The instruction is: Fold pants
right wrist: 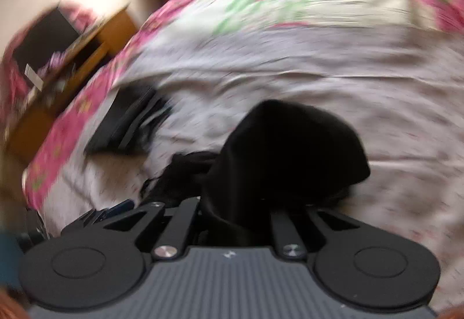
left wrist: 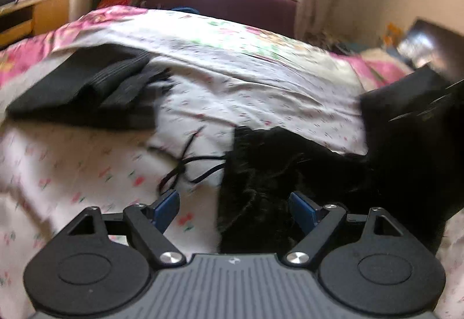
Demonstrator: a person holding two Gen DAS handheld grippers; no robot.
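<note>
Floral bed (left wrist: 261, 63) below; left gripper (left wrist: 233, 210) fingers spread wide over black pants (left wrist: 275, 162), right gripper (right wrist: 232, 211) pinching them.

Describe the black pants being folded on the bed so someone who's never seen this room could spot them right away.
Start at the bed under the window, covered by a white floral sheet with a pink border. The loose black fabric pants lie crumpled at its near edge, black drawstrings trailing from the waist. Unlike the ribbed dark grey folded garment farther back, they are unfolded, one end pinched in the right gripper.
</note>
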